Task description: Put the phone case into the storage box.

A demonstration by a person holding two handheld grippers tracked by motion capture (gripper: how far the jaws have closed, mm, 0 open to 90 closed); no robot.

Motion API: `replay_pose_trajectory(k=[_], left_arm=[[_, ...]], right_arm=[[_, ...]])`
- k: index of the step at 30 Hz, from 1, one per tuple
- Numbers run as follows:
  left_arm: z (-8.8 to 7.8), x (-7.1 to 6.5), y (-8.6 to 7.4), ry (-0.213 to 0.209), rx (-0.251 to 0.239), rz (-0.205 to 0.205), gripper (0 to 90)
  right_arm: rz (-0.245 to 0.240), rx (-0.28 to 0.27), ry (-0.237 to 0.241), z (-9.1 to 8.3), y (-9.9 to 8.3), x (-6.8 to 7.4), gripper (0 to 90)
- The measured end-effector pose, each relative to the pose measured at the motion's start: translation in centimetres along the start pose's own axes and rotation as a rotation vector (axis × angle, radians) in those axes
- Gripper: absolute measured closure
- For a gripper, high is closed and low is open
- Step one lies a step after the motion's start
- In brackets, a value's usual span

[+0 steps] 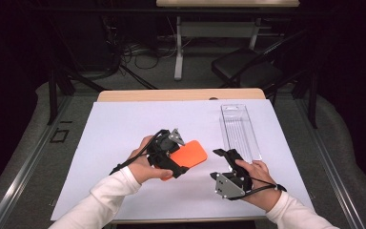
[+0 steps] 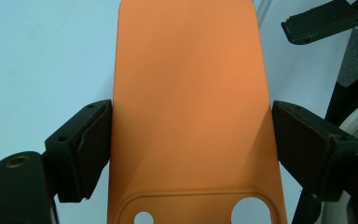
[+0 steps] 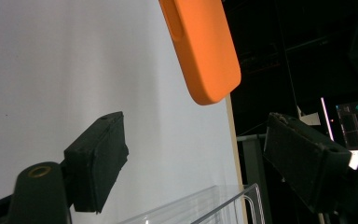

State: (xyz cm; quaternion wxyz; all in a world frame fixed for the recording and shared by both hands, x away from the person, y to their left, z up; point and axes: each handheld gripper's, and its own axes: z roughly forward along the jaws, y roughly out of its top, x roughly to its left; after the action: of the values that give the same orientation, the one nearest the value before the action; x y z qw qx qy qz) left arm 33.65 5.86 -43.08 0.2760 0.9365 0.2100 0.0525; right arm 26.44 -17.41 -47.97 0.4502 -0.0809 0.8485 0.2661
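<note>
Here the left gripper (image 1: 180, 160) pinches the orange case (image 1: 189, 153) across its width at frame centre, above the white sheet (image 1: 124, 143). The right gripper (image 1: 225, 155), lower right, has jaws spread and empty. Judgement: keep the pinch square and the case level before moving to the clear tray (image 1: 240, 131). The left gripper view shows camera cut-outs (image 2: 247, 215); the right gripper view shows the case's rounded end (image 3: 214, 88).
</note>
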Motion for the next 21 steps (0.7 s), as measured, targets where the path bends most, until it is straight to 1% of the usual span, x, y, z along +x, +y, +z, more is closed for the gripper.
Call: replay_pose_trajectory(k=[1,2,4,7,8,9,10,14,15,19,20,21], left_arm=[[0.0,0.0,0.0,0.0,-0.001,0.0,15.9],[0.1,0.0,0.1,-0.004,0.001,0.002,16.0],[0.2,-0.1,0.1,-0.003,-0.001,0.001,15.9],[0.4,-0.1,0.3,-0.003,-0.003,-0.001,15.9],[0.4,-0.1,0.3,-0.003,-0.003,-0.001,16.0],[0.5,-0.1,0.4,-0.005,0.0,-0.001,16.0],[0.5,-0.2,0.5,-0.007,0.001,0.002,15.9],[0.8,-0.4,0.7,-0.013,0.003,0.003,15.9],[0.8,-0.4,0.8,-0.014,0.004,0.006,16.0],[0.9,-0.7,1.0,-0.015,0.004,0.009,16.0],[0.9,-0.8,1.0,-0.016,0.005,0.008,16.0],[0.9,-0.8,1.0,-0.017,0.006,0.011,16.0]], right_arm=[[-0.006,-0.013,0.004,0.1,0.0,0.1,20.2],[-0.029,-0.002,0.003,0.1,0.1,0.0,20.2],[-0.022,0.0,0.004,0.2,0.1,0.1,20.3],[-0.029,0.005,-0.004,0.2,0.1,0.2,20.7],[-0.047,0.002,-0.007,0.3,0.2,0.1,20.8],[-0.047,0.002,-0.007,0.3,0.2,0.1,20.8],[-0.03,-0.006,-0.011,0.4,0.2,0.3,20.9],[-0.062,-0.012,-0.014,0.5,0.2,0.2,21.4],[-0.047,-0.011,-0.014,0.6,0.2,0.3,21.7],[-0.043,-0.01,-0.021,0.7,0.2,0.5,22.6],[-0.073,-0.01,-0.026,0.7,0.2,0.5,23.5],[-0.073,-0.01,-0.026,0.7,0.2,0.5,23.5]])
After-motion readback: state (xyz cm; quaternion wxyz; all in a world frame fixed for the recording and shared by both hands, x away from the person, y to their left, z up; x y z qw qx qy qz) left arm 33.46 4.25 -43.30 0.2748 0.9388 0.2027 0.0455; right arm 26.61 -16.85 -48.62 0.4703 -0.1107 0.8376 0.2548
